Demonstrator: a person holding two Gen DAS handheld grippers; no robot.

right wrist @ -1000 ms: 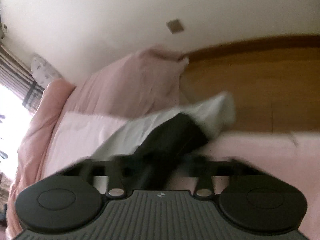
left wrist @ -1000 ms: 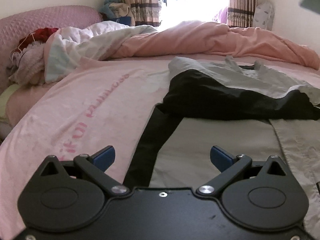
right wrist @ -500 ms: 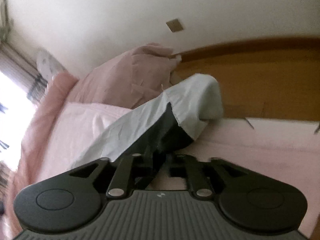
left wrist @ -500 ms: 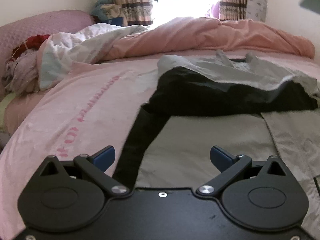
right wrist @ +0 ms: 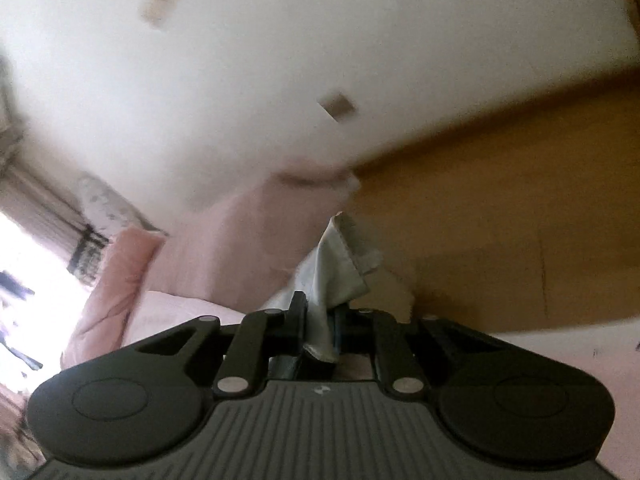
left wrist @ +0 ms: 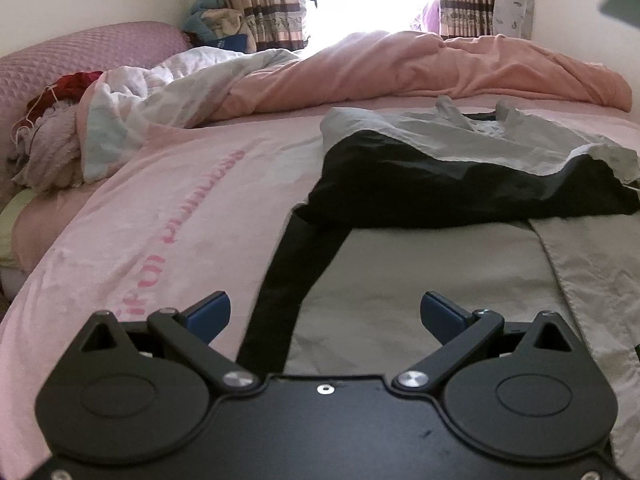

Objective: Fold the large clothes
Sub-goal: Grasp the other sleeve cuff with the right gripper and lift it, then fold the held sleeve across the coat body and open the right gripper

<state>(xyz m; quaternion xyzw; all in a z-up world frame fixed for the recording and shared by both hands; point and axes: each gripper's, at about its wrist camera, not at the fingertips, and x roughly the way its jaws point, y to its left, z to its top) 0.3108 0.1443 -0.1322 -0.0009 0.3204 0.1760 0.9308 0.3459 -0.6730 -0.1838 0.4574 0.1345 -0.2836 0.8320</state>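
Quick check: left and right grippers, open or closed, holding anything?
Left gripper: open, empty, above the garment.
Right gripper: closed on a grey fold of the garment.

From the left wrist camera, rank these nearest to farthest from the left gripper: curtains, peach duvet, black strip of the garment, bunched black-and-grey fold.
From the left gripper:
1. Black strip, just ahead between the fingers.
2. Bunched fold, mid-bed, right.
3. Peach duvet, across the far side.
4. Curtains, at the window behind.

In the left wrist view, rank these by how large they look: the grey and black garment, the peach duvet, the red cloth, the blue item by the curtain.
1. Grey and black garment, though it lies nearest the camera.
2. Peach duvet, farther off, so truly perhaps larger.
3. Red cloth.
4. Blue item, looks close to the red cloth; order unsure.
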